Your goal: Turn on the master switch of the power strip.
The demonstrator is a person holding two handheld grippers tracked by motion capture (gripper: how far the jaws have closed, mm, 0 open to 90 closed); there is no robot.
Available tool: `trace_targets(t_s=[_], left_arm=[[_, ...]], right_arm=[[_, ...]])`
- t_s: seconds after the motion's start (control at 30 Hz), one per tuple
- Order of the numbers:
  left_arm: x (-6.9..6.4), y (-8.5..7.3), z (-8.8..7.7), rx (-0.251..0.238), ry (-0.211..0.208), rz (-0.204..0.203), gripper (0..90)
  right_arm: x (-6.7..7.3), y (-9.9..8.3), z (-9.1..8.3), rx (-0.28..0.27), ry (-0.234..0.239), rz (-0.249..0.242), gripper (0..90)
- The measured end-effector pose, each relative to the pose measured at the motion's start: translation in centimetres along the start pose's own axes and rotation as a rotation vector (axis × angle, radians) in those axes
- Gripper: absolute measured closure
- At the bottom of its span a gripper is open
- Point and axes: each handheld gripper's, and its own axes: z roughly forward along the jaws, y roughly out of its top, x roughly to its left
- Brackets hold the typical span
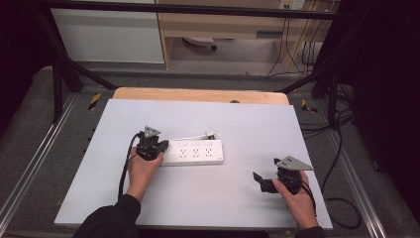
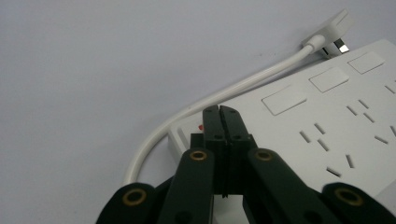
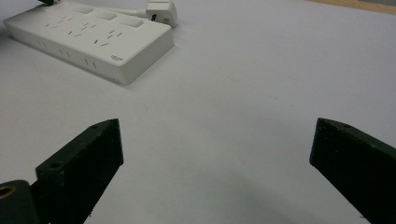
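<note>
A white power strip (image 1: 195, 151) (image 2: 327, 121) (image 3: 88, 39) lies flat near the middle of the pale board (image 1: 208, 198). Its short white cable (image 2: 224, 91) loops from the left end along the far side to a white plug (image 1: 211, 133) (image 2: 334, 25) (image 3: 161, 10) lying on the board. My left gripper (image 1: 163, 145) (image 2: 219, 109) is shut with nothing between its jaws, its tips over the strip's left end beside a small red spot. My right gripper (image 1: 257, 178) (image 3: 215, 135) is open and empty, low over bare board at the front right, pointing left toward the strip.
The board rests on a wooden table (image 1: 198, 94) inside a black frame (image 1: 198, 9). Dark cables (image 1: 341, 148) trail on the floor to the right. Cabinets and a shelf stand beyond the far edge.
</note>
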Motion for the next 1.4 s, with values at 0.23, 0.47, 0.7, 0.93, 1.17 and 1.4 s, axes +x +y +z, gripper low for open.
trace_targets(t_s=[0.23, 0.47, 0.7, 0.93, 1.17, 1.4], left_arm=[[-0.05, -0.09, 0.03, -0.006, 0.004, 0.001, 90.0], [-0.05, -0.15, 0.06, -0.007, 0.007, -0.001, 90.0], [0.00, -0.14, 0.09, -0.007, 0.007, -0.003, 90.0], [0.02, -0.16, 0.08, -0.008, 0.006, -0.004, 90.0], [0.06, -0.15, 0.08, -0.008, 0.004, -0.004, 90.0], [0.15, -0.14, 0.07, -0.010, 0.000, -0.014, 90.0]], right_arm=[[0.02, -0.03, 0.03, 0.005, -0.001, -0.001, 3.1], [0.01, -0.04, 0.05, 0.005, -0.001, -0.003, 3.1], [0.03, -0.03, 0.07, 0.006, 0.000, -0.005, 3.1], [0.03, -0.03, 0.07, 0.006, 0.001, -0.005, 3.0], [0.04, -0.04, 0.07, 0.006, 0.002, -0.005, 3.0], [0.04, -0.03, 0.05, 0.006, 0.001, -0.005, 3.1]])
